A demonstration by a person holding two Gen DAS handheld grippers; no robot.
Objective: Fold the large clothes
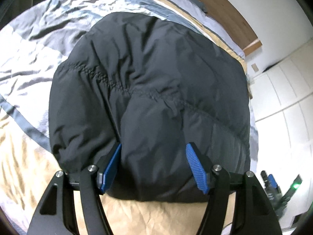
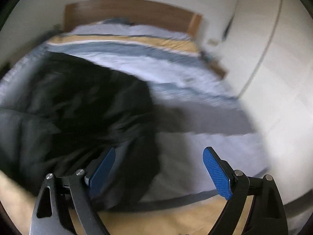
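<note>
The black puffy quilted jacket (image 1: 148,90) looked like smooth, faintly sheeny synthetic cloth, puckered along its stitched seam. The striped grey, blue and tan bedcover (image 1: 39,45) was crumpled woven cloth (slightly lustrous where lit). The brown headboard (image 2: 133,11) looked like matt wood. The blue ribbed gripper pads (image 1: 195,168) appeared rubbery or plastic.

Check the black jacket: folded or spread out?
Folded: the black jacket lies as a compact bundle on the bedspread, no sleeves showing.

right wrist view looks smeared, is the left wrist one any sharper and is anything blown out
Right wrist view: motion blur smears the black jacket and striped bedding; only the jaws read crisp. Left wrist view: much sharper, the jacket's quilted stitching is legible, but the white wardrobe doors are overexposed.
</note>
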